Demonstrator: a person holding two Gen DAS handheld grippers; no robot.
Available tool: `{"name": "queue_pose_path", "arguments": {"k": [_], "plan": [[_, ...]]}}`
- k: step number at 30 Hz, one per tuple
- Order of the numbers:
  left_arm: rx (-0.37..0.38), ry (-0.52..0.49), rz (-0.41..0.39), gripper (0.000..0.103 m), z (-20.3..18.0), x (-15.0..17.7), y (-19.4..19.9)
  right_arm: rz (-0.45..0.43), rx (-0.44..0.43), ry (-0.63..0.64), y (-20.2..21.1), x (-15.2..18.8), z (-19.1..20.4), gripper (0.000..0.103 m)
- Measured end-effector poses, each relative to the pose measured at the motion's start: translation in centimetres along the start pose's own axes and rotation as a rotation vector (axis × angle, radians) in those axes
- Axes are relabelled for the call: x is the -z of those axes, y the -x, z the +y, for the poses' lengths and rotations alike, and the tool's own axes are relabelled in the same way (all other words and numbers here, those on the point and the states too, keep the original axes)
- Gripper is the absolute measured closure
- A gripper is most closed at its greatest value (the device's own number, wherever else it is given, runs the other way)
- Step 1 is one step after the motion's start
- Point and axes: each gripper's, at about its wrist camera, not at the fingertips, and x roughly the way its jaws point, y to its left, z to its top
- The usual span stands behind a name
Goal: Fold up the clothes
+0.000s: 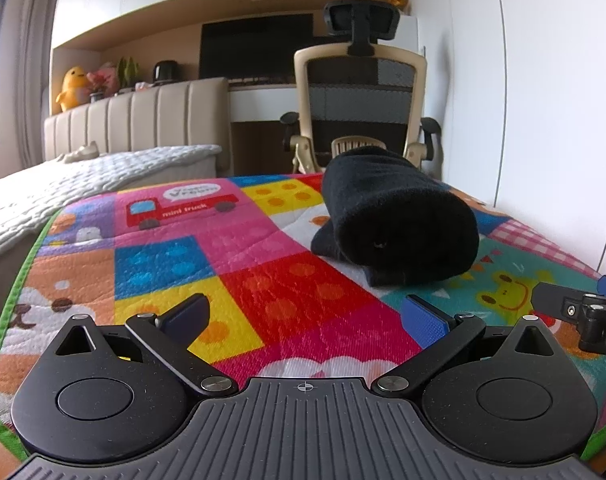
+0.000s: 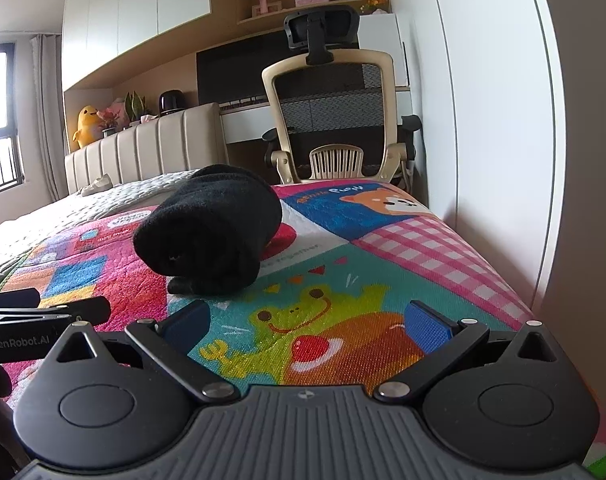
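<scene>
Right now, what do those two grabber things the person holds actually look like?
Both match: the left gripper and right gripper have ribbed grey bodies, two round black discs, black linkage arms and blue-padded fingers. White "GenRobot.AI" lettering marks the left one's side.

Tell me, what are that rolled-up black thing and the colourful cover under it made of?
The rolled black garment looks like soft fleece or thick knit: matte, fuzzy nap, no sheen. The cartoon-print mat looks like quilted woven fabric, perhaps cotton: fine weave texture, stitched puckers, a slight sheen and green binding at the edge. Neither can be confirmed by sight.
</scene>
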Motion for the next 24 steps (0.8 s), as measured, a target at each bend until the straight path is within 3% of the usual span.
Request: {"name": "queue_pose_path", "arguments": {"k": [24], "plan": [[-0.012, -0.033, 0.03, 0.0, -0.37, 0.08, -0.09, 0.018, 0.001, -0.004, -0.23, -0.12, -0.18, 0.0]]}}
